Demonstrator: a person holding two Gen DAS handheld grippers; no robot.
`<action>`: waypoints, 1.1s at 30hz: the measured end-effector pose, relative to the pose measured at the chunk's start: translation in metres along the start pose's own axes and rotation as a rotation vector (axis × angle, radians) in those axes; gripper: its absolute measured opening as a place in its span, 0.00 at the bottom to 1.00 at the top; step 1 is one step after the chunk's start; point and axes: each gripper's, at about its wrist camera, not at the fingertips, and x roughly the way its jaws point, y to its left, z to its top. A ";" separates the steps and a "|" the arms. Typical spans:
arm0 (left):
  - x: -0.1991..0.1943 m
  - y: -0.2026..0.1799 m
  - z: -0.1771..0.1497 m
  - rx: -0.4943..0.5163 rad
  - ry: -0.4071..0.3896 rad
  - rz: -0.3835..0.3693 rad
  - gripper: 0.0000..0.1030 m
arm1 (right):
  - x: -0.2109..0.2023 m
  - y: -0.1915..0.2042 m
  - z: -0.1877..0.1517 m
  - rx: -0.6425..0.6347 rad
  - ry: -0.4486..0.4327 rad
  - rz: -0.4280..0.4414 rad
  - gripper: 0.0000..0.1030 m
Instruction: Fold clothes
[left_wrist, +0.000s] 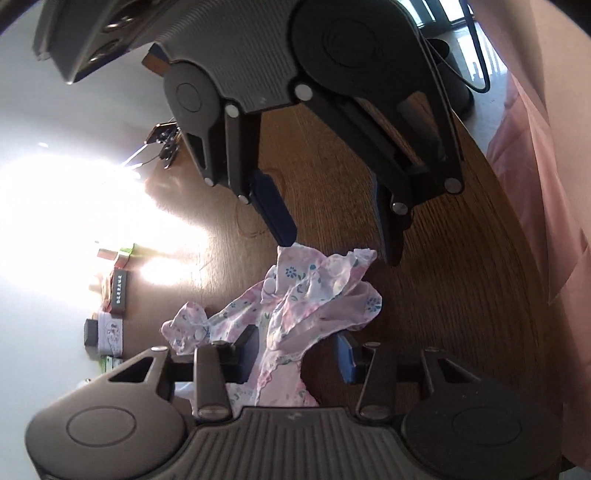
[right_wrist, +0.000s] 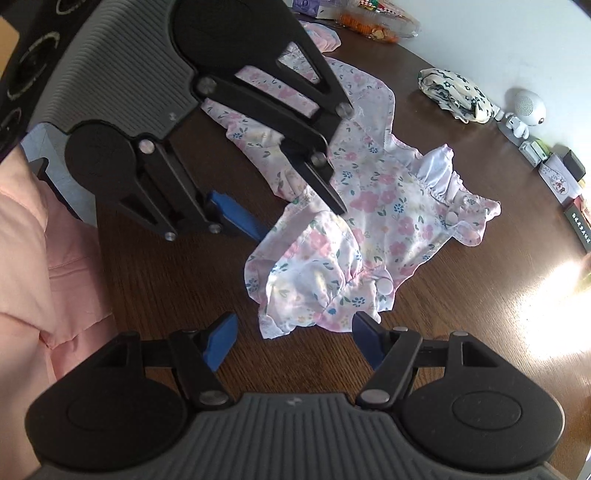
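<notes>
A: Floral garment (right_wrist: 373, 221): a small pink-and-white piece with blue flowers, ruffled trim and round snaps, lying crumpled on the dark wooden table (right_wrist: 166, 288).

B: Where does it sit relative to the 2 grippers?

A: In the right wrist view, the right gripper (right_wrist: 293, 341) hangs just above the near edge of the cloth, its 2 blue pads spread wide with the hem between them, gripping nothing. The left gripper (right_wrist: 299, 221) reaches in from the upper left of that view, fingers also spread, 1 dark fingertip over the fabric and 1 blue pad over bare wood beside it.

B: Does the left wrist camera agree?

A: Yes. There the left gripper (left_wrist: 295, 354) has its fingers parted on either side of a raised fold of the garment (left_wrist: 295, 306). I cannot tell whether the pads touch the fabric, but they are not closed on it. The right gripper (left_wrist: 340, 240) points down from above, jaws wide, tips just over the far edge of the cloth.

B: Anything else around?

A: A folded dark-patterned cloth (right_wrist: 458, 96) and a small white figure (right_wrist: 526, 110) sit at the table's far edge, well apart from the garment. A pink sleeve (right_wrist: 40, 258) fills the left side.
</notes>
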 end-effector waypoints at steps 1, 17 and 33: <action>0.002 -0.002 0.002 0.025 -0.006 -0.008 0.42 | 0.000 0.000 0.001 -0.004 -0.001 0.000 0.68; 0.013 0.070 -0.034 -0.544 -0.120 -0.175 0.03 | -0.002 -0.008 -0.012 0.035 -0.044 -0.056 0.69; 0.021 0.098 -0.069 -1.008 -0.091 -0.293 0.04 | 0.011 -0.021 0.004 -0.061 -0.118 -0.142 0.07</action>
